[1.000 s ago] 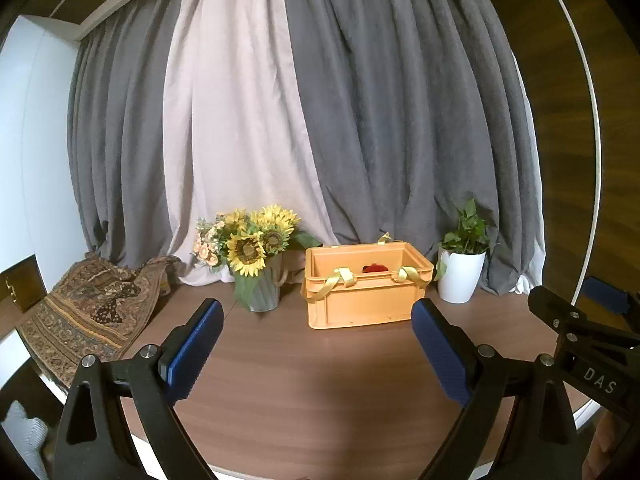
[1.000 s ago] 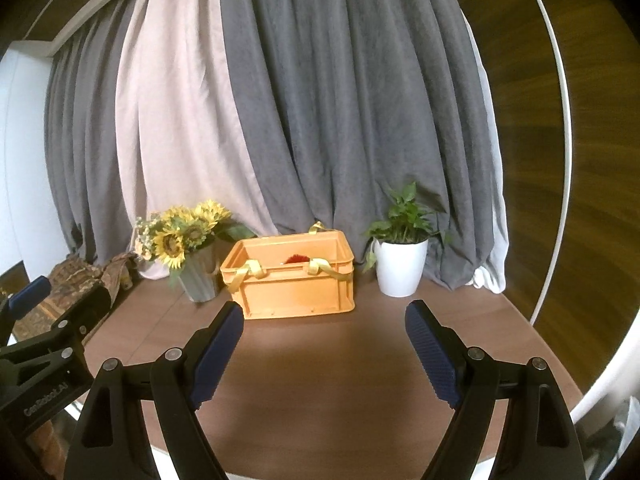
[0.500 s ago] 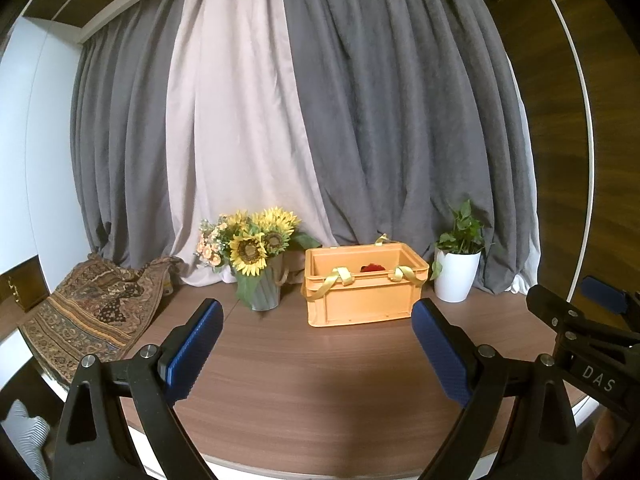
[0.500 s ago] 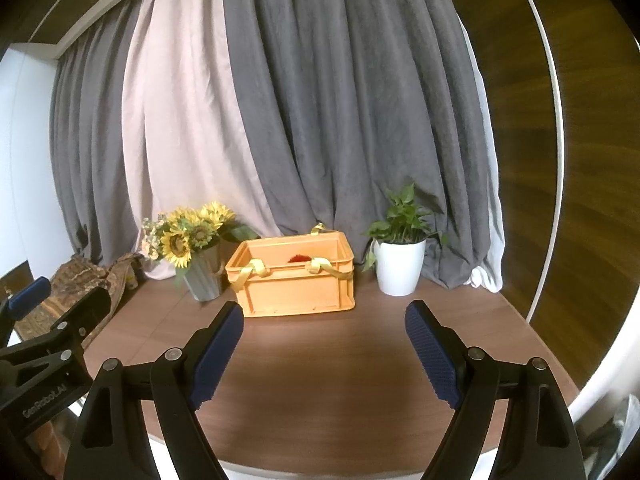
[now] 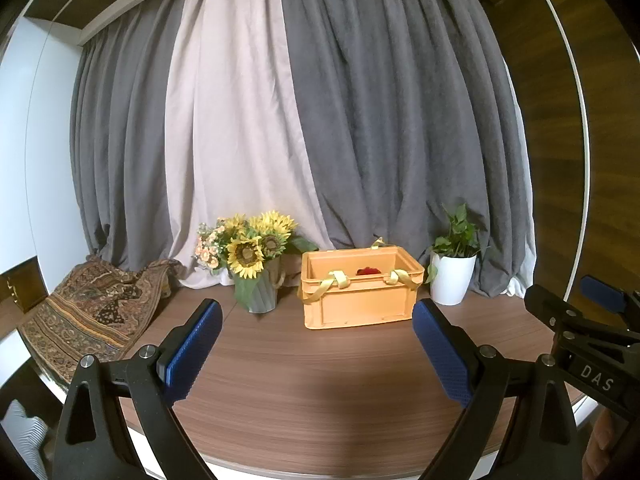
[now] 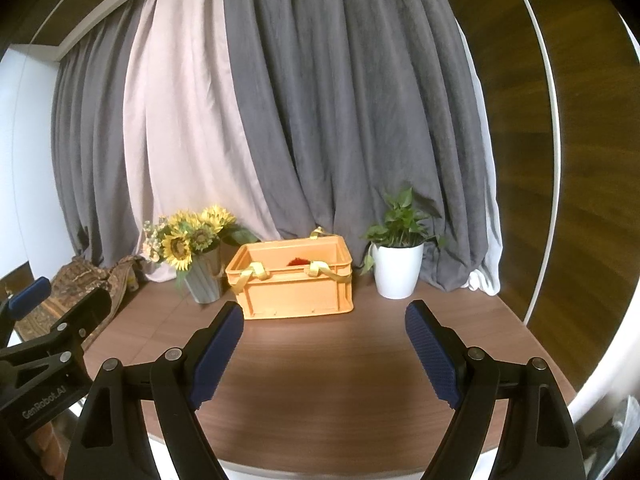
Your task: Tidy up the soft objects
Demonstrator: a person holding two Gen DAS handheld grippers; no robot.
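- The left gripper (image 5: 316,344) is spread wide and holds nothing; the right gripper (image 6: 324,350) is also spread and empty. Both hover in the lower part of their views, above the bare wooden table (image 5: 320,380).
- The orange crate (image 5: 360,292) stands in the middle of the frame, between the sunflower vase (image 5: 260,292) and the white plant pot (image 5: 452,280).
- A red soft thing (image 5: 368,271) lies inside the crate; only its top is visible.
- I see no loose soft object on the table, so I judge that the task is nearly finished.
- For a good next move, check first the patterned cloth (image 5: 92,316) at the left edge, and keep both grippers clear of the vase.
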